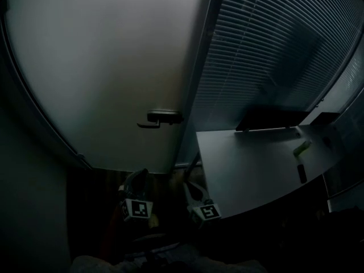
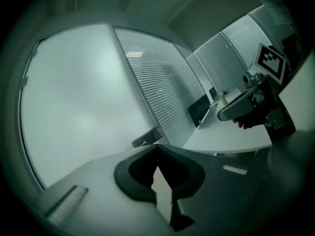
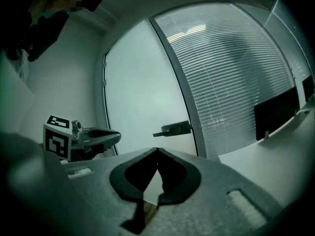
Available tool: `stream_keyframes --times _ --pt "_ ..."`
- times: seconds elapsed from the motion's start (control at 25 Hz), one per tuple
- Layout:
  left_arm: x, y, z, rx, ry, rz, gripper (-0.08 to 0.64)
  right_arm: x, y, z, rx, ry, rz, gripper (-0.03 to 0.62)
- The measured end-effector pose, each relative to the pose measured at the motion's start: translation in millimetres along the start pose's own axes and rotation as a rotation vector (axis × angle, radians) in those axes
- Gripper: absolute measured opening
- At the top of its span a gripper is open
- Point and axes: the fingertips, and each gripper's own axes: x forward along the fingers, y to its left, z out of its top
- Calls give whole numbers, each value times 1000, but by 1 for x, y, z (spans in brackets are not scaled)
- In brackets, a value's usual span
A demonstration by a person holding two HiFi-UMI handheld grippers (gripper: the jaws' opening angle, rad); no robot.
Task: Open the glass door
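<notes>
The frosted glass door (image 1: 108, 67) stands closed ahead, with a dark lever handle (image 1: 162, 118) at its right edge. Both grippers hang low in front of it, well short of the handle. My left gripper (image 1: 138, 178) is shut with nothing in it and points toward the door (image 2: 74, 107), with the handle (image 2: 146, 137) just above its tips (image 2: 157, 145). My right gripper (image 1: 191, 181) is also shut and empty. In the right gripper view its tips (image 3: 157, 149) lie below the handle (image 3: 173, 129), and the left gripper (image 3: 114, 135) shows at the left.
Right of the door a glass wall with closed blinds (image 1: 273, 44) runs back. A white desk (image 1: 256, 164) stands against it, carrying a dark monitor (image 1: 267, 118), a green object (image 1: 302, 148) and a small dark object (image 1: 301, 172). A plain wall (image 1: 28, 198) closes the left side.
</notes>
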Motion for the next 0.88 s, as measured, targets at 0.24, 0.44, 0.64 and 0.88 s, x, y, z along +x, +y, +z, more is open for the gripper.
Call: stream_keyframes --times 0.24,0.44,0.64,0.88 --pt "35 16 -15 78 14 5 5 8 -9 2 5 -16 -52 2" --pt "66 28 -28 156 27 -6 5 12 -18 8 8 -37 -102 2" --pt "98 37 -40 279 29 -15 5 14 -26 9 12 -52 -150 2" --pt "134 43 -48 425 34 -56 5 12 -34 7 23 -52 -212 2"
